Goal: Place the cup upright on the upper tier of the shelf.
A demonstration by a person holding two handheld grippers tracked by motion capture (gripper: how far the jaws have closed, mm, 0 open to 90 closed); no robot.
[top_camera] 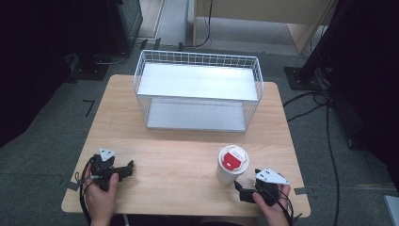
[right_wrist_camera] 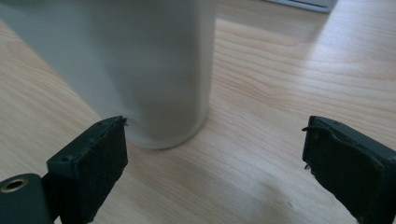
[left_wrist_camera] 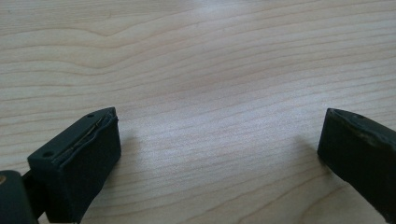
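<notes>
A white cup (top_camera: 230,167) with a red tab on its white lid stands upright on the wooden table (top_camera: 179,155), front right of centre. My right gripper (top_camera: 241,189) rests on the table just right of and in front of it, open; in the right gripper view the cup's pale wall (right_wrist_camera: 140,70) rises close ahead, left of the gap, not between the fingers (right_wrist_camera: 93,163). My left gripper (top_camera: 127,168) lies near the front left corner, open. Bare wood shows between its jaws, one finger (left_wrist_camera: 84,158) at the left.
A white wire basket (top_camera: 197,89) with two flat shelves stands at the back middle of the table. Cables (top_camera: 310,101) and stand bases lie on the grey floor around the table. Bare wood stretches between the two grippers.
</notes>
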